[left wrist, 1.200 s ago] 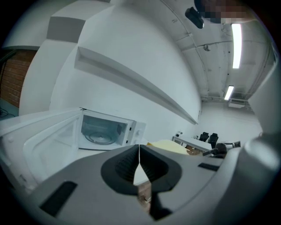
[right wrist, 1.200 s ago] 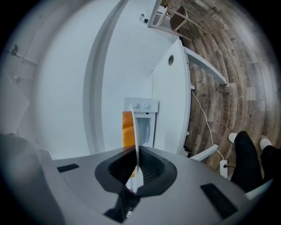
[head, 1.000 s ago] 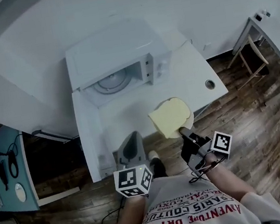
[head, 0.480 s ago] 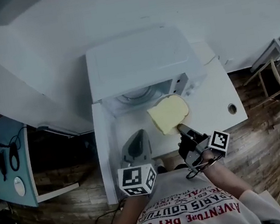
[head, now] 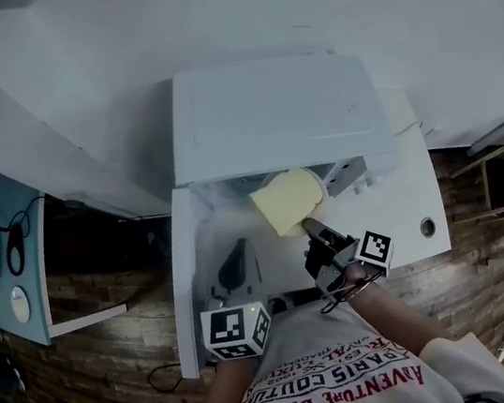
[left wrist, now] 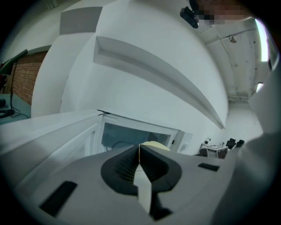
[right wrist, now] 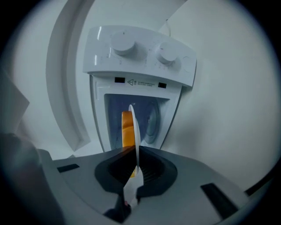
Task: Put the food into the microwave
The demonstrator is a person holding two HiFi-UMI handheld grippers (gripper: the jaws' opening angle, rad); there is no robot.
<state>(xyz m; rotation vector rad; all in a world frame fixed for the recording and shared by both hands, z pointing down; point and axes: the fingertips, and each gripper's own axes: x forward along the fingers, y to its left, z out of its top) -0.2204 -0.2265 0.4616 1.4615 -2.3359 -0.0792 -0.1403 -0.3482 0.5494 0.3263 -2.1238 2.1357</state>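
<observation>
A white microwave [head: 276, 111] stands on a white table [head: 396, 211], its door [head: 181, 283] swung open to the left. My right gripper [head: 309, 227] is shut on the rim of a white plate [head: 322, 209] that carries a yellow slice of bread [head: 287, 202], right at the mouth of the oven. In the right gripper view the plate [right wrist: 136, 127] shows edge-on with the bread [right wrist: 127, 129] beside it, in front of the cavity [right wrist: 151, 121]. My left gripper [head: 237, 247] is shut and empty, beside the open door; its view faces the cavity [left wrist: 120, 136].
The knob panel [right wrist: 140, 55] sits beside the cavity. A round hole [head: 428, 227] marks the table's right end. A blue side table [head: 0, 255] with small items stands at the far left, and wooden floor lies below.
Both grippers moved forward toward the microwave. The plate with bread went from over the table's front edge to the oven opening. The grip did not change.
</observation>
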